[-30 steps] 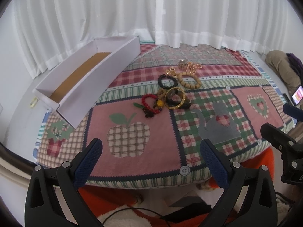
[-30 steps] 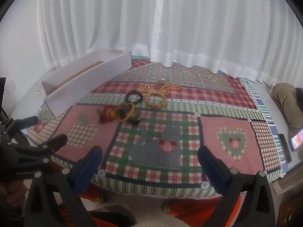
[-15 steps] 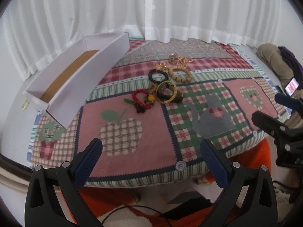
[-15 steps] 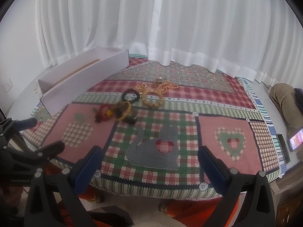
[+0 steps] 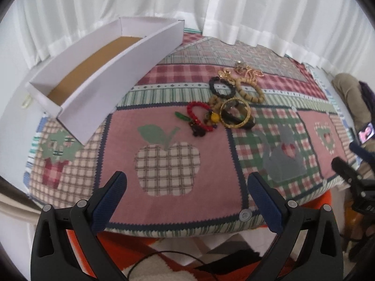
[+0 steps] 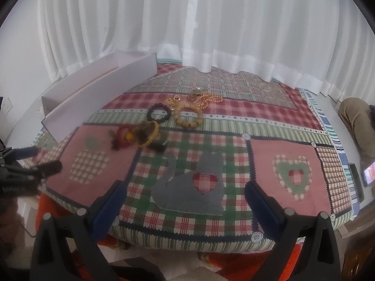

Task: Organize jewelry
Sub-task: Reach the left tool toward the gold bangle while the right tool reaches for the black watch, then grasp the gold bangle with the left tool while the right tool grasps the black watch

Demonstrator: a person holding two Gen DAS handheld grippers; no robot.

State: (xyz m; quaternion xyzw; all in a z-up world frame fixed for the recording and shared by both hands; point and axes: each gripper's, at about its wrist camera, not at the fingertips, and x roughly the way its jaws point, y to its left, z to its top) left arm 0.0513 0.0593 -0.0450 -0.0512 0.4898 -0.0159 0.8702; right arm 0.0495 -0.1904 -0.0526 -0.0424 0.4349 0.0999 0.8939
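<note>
A loose heap of jewelry (image 5: 230, 104) is seen lying on the patchwork checked quilt (image 5: 168, 201), well ahead of both hand-held tools and a little right of the left one's line of sight. The left gripper (image 5: 187, 187) is held with its blue-padded fingers spread wide and empty, above the near edge of the quilt; the right gripper (image 6: 186, 193) is likewise spread and empty. The heap is judged somewhat nearer to the left gripper, whose axis points over the appliquéd checked apple (image 5: 167, 171) toward the red beaded bracelet (image 5: 199, 117), the closest piece. Just beside it lie a gold bangle (image 5: 235, 116) overlapping dark pieces, a black beaded bracelet (image 5: 221, 86), a tan wooden-bead bracelet (image 5: 249, 91) and, farthest, a tangled gold chain (image 5: 248, 71). The long white open cardboard box with a brown floor (image 5: 98, 70) lies to the left of the heap, its long axis running from near-left to far-right, its open top unobstructed. Nothing stands between the grippers and the jewelry; the overlapping of pieces is judged the main hindrance to lifting one alone.
</note>
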